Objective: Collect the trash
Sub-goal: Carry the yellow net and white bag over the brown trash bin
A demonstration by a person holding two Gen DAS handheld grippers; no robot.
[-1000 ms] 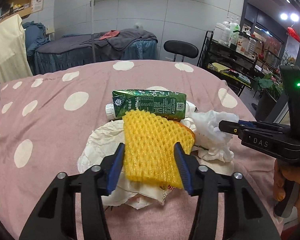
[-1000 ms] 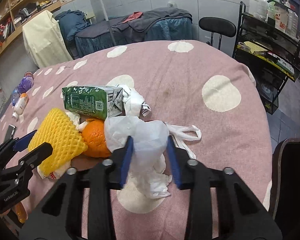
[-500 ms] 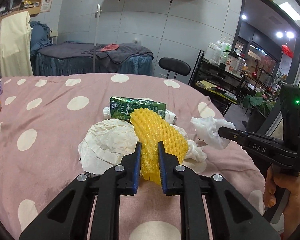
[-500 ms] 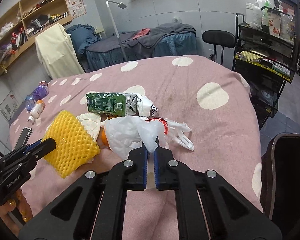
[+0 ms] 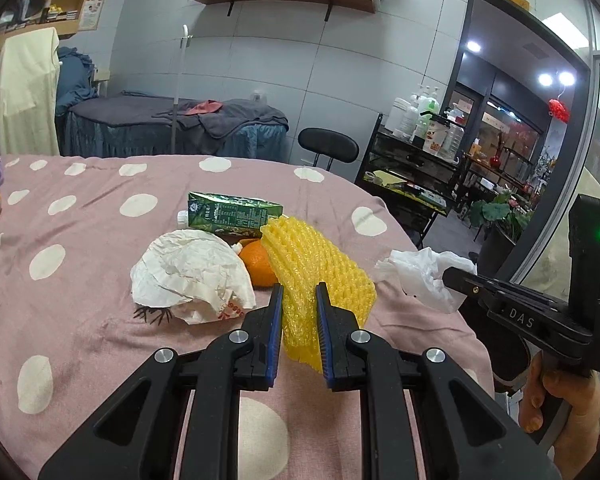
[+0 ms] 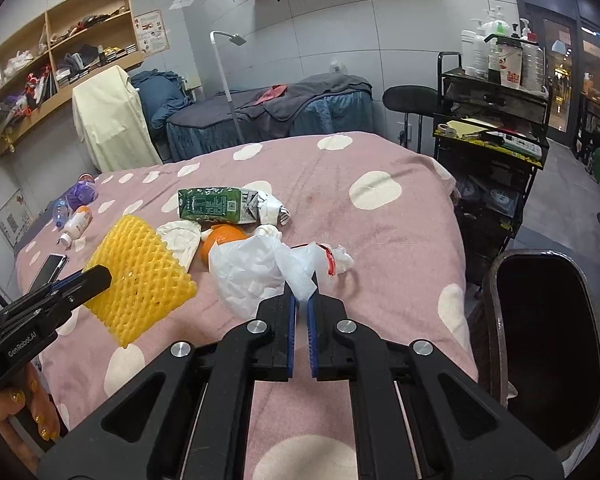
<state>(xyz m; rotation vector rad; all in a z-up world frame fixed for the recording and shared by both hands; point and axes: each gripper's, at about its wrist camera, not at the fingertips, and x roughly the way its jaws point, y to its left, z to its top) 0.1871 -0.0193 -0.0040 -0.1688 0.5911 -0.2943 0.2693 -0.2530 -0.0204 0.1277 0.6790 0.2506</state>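
Above the dotted counter (image 5: pixel 80 280), left tongs (image 5: pixel 299 300) clamp the yellow net (image 5: pixel 320 276) — right tongs (image 6: pixel 302 292) pinch the white bag (image 6: pixel 252 272).

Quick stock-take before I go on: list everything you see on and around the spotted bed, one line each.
foam fruit net: 1, yellow, lifted, pinched in the left gripper
plastic bag: 1, white, pinched in the right gripper
drink carton: 1, green, lying on the bed behind the pile
orange: 1, orange, on the bed by the carton
crumpled paper wrapper: 1, white, on the bed left of the orange
small bottles: 3 or so, purple, clear and white-orange, far left of the bed
phone: 1, dark, left edge
bed cover: 1, pink with white spots
bin: 1, dark, right of the bed
left gripper: shut on the net
right gripper: shut on the bag
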